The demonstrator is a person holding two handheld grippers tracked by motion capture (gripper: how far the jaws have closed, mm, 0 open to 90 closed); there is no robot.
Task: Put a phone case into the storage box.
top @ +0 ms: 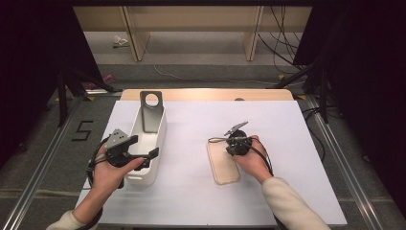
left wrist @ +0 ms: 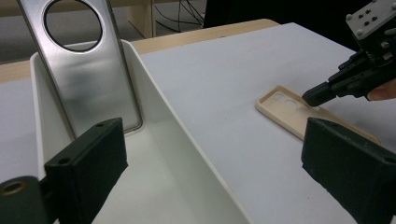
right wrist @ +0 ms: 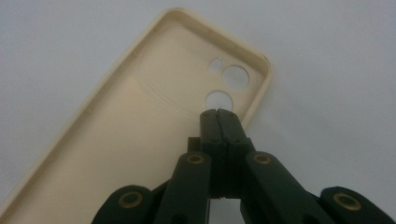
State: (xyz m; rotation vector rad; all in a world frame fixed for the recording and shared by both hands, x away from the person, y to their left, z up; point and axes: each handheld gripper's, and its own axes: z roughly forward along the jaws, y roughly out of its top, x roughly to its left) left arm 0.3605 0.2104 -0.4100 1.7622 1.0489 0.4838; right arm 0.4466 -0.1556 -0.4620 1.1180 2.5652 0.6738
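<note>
A beige phone case (top: 223, 165) lies open side up on the white table top, its camera cutouts at the far end. My right gripper (top: 230, 149) is shut with nothing in it. Its closed tips (right wrist: 218, 114) hover over the case (right wrist: 140, 130) beside the cutouts, and I cannot tell whether they touch. The left gripper view shows that tip (left wrist: 317, 95) at the case's (left wrist: 289, 109) far end. My left gripper (top: 142, 146) stands wide open over the near end of a white bin (top: 160, 129), nothing between its pads (left wrist: 88, 172). A metal plate (top: 151, 110) with a round hole leans inside the bin.
The white sheet (top: 268, 191) covers a wooden table (top: 206, 94), with free room around the case and toward the right edge. Black stands and cables are on the floor at both sides. Wooden shelving (top: 191, 24) stands at the back.
</note>
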